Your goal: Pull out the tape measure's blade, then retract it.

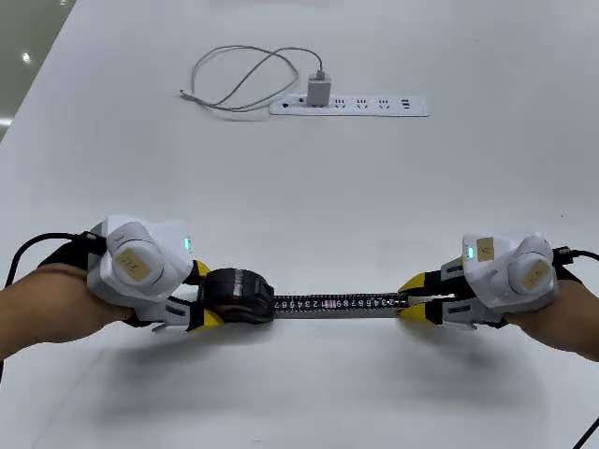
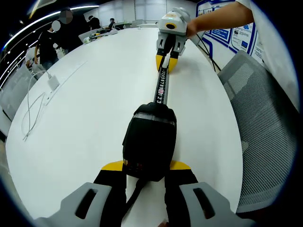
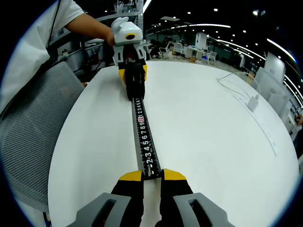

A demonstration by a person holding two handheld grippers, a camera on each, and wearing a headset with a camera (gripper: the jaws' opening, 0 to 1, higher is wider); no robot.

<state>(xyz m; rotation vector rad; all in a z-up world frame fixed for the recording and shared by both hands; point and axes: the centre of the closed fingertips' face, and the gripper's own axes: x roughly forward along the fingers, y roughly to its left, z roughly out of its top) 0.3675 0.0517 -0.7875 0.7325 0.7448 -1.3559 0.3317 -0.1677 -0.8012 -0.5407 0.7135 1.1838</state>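
Tape measure: the black case (image 1: 236, 295) sits on the near left of the table, and its blade (image 1: 342, 303) runs out flat to the right, numbers up.
Left gripper: the left gripper (image 1: 201, 295) has its yellow-tipped jaws closed in on the case from either side and grips it at the end away from the blade.
Right gripper: the right gripper (image 1: 412, 297), well apart on the near right, pinches the blade's free end; its jaws are nearly together, with just the blade's end between the tips.
Blade: it spans the whole gap between the two grippers, straight and taut by the look of it, lying on or just above the tabletop.
Progress: the pull-out looks done or close to it, since a good stretch of blade is already out of the case. By my reckoning the retraction is what remains, with the free end guided back toward the case.
Table: a broad white table (image 1: 393, 215), matte and bare near the work. At its far side lie a white power strip (image 1: 351, 106), a plugged-in charger (image 1: 319, 91) and a looped grey cable (image 1: 239, 79).
Room: a large open office with rows of ceiling lights, a grey mesh chair (image 2: 255, 118) beside the table, blue-and-white boards on a wall, and a few people at distant desks.
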